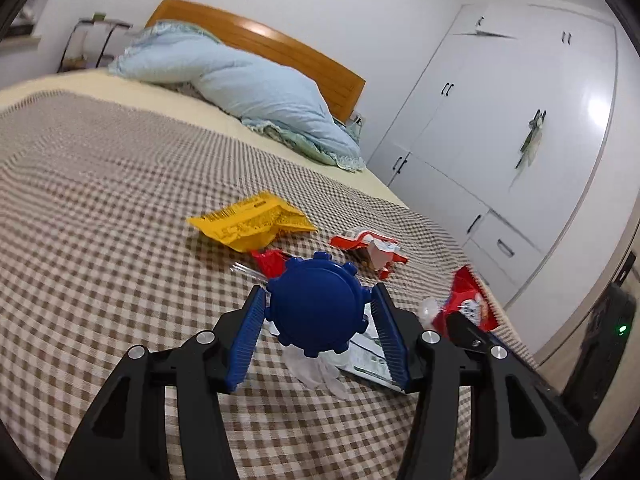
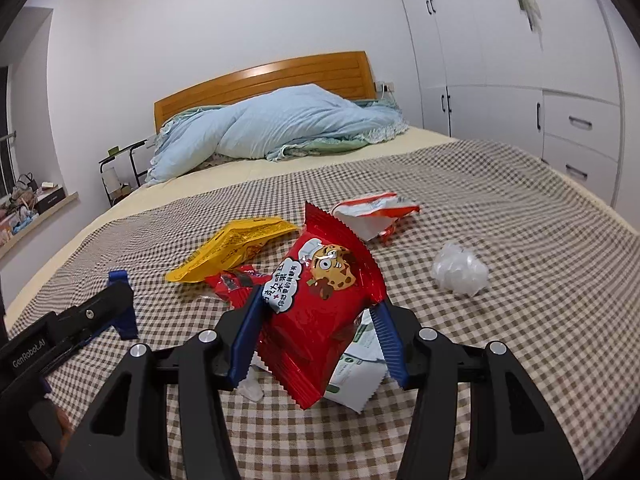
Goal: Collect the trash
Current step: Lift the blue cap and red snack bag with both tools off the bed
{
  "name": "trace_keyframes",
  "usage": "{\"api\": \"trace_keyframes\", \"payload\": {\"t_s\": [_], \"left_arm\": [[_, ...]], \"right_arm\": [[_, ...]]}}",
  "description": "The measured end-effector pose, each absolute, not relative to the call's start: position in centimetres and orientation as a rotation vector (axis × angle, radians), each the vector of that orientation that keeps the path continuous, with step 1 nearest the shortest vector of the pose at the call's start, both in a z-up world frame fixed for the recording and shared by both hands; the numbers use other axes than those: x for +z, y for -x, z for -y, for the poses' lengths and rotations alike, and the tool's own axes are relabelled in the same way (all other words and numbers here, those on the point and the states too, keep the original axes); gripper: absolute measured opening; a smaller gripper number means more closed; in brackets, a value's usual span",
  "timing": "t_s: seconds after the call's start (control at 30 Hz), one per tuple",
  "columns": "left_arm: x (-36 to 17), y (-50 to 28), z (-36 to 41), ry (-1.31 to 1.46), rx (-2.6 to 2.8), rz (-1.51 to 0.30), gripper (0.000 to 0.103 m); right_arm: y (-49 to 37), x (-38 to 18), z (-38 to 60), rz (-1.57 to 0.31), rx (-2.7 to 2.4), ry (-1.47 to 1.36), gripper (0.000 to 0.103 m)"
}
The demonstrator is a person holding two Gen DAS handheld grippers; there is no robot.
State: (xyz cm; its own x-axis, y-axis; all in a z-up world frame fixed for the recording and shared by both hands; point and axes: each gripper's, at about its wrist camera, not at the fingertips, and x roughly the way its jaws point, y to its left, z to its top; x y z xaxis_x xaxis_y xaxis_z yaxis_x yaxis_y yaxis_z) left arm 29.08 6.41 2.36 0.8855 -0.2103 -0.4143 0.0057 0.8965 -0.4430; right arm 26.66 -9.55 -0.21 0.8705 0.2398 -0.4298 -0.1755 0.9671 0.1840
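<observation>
My left gripper (image 1: 320,312) is shut on a round blue lid (image 1: 316,304) with a notched rim; clear plastic (image 1: 316,368) hangs under it. My right gripper (image 2: 316,328) is shut on a red cookie packet (image 2: 324,292), held upright above the checked bed cover (image 2: 520,320). On the cover lie a yellow wrapper (image 2: 236,248), an orange-and-white wrapper (image 2: 376,212), a small red wrapper (image 2: 234,282), a crumpled clear plastic ball (image 2: 460,270) and a white-and-green wrapper (image 2: 356,376) under the right fingers. In the left wrist view the red packet (image 1: 468,304) sits at the right.
A light blue duvet (image 2: 280,128) is piled against the wooden headboard (image 2: 264,76). White wardrobe doors (image 1: 500,120) run along the bed's right side. A small black side table (image 2: 120,160) and a cluttered sill (image 2: 28,204) stand at the left. A black device with a green light (image 1: 616,328) is beside the bed.
</observation>
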Motion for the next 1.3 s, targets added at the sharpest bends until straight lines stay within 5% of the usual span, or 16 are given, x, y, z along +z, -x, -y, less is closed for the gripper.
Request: {"api": "trace_keyframes", "payload": {"t_s": [1.3], "left_arm": [[4.0,-21.7,-1.3,0.146,-0.049,-0.378,0.052]], "right_arm": [[-19.9,0.7,13.9,-0.358,0.092,0.027,0.052]]}}
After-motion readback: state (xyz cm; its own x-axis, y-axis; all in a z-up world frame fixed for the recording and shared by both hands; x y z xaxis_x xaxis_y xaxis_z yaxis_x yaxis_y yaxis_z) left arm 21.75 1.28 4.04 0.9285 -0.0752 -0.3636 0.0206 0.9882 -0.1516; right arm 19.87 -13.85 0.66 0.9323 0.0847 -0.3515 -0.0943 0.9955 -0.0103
